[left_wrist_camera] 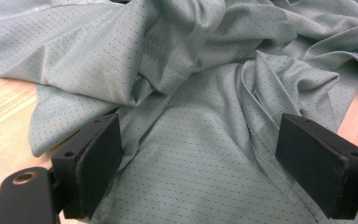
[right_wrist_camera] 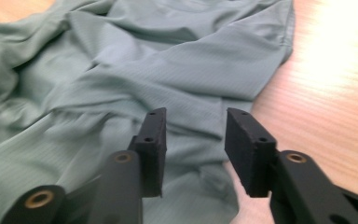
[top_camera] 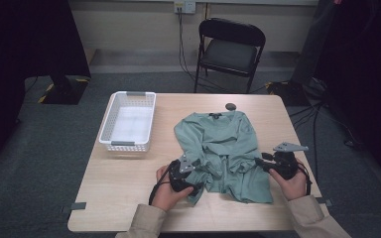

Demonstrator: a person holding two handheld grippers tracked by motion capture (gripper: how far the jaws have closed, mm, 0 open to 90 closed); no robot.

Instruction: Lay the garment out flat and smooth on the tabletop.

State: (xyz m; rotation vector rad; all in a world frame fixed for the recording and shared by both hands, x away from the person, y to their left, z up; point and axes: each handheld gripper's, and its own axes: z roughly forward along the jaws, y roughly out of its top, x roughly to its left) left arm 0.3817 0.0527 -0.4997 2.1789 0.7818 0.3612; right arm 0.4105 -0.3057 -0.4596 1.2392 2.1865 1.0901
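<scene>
While a person's two hands reach in from the near edge, a light wooden table point(top_camera: 129, 193) carries a crumpled green long-sleeved shirt point(top_camera: 223, 148) spread across its centre-right, collar toward the far edge and sleeves bunched inward over the body. A white slatted plastic basket point(top_camera: 128, 120) stands on the table's far left corner, well apart from the shirt. Beyond the table, a black folding chair point(top_camera: 230, 49) faces it on grey carpet, with cables trailing along the floor at right. A small dark round object point(top_camera: 231, 106) lies near the far edge, just past the collar; what it is cannot be told.

At the shirt's near left corner, the left gripper point(left_wrist_camera: 200, 154) hovers low over the fabric with its jaws spread wide, cloth lying between and beneath them but not pinched. Folds of sleeve rise directly ahead of it in the left gripper view. On the opposite side, the right gripper point(right_wrist_camera: 193, 144) sits at the shirt's right edge, its jaws parted by a narrower gap and holding nothing, the hem running under them with bare wood to the right. Each gripper carries a grey three-cornered plate on top.
</scene>
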